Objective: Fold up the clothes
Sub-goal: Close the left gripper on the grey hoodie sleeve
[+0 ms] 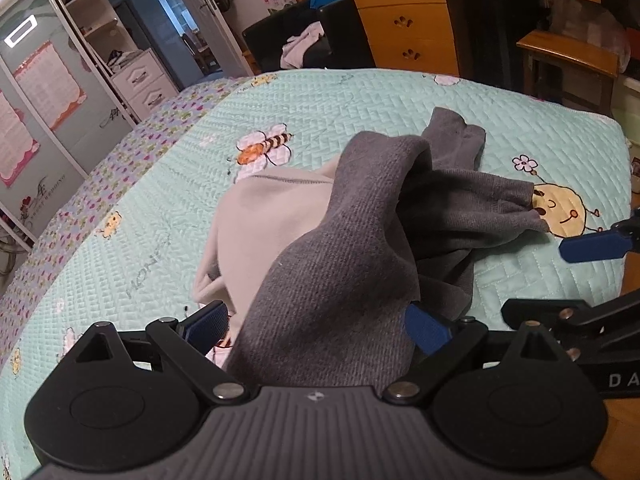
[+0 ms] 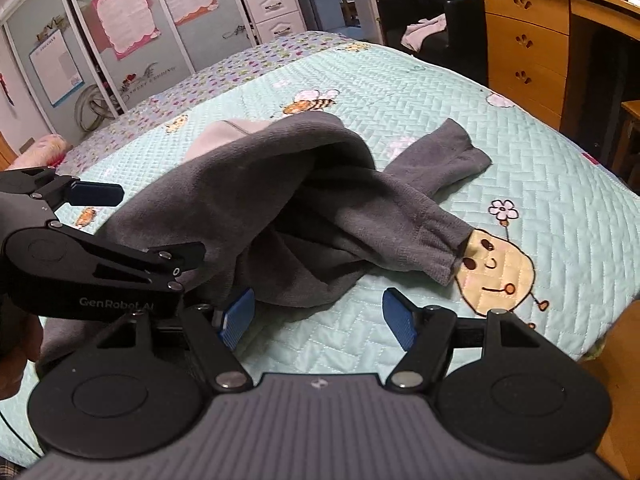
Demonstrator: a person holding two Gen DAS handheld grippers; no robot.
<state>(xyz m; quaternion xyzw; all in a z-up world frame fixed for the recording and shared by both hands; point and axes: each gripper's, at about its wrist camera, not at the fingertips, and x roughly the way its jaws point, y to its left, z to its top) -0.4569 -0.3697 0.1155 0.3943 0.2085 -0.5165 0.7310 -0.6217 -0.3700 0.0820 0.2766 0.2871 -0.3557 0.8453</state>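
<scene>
Grey knit garment (image 1: 352, 220) heaped mid-bed on mint quilted bedspread (image 1: 160, 240), bunched over pale cream garment (image 1: 264, 220) showing at 9 o'clock of heap. One sleeve cuff (image 2: 444, 256) trailing toward 3 o'clock, touching smiley print (image 2: 500, 272); second cuff up at 1 o'clock. Left claw (image 1: 316, 324) spread wide, grey fabric draped up between blue pads (image 1: 426, 328) and over claw body, probably lifted to start a fold; pad contact buried under cloth, so real pinch or mere drape impossible to tell. Right claw (image 2: 318, 318) fully spread, holding nothing, bare quilt between pads, garment hem just beside its left pad, likely lining up for a second corner. Cream piece mostly covered, type unclear. Grey garment's outline lost in bunching. Bed edges cut off.
</scene>
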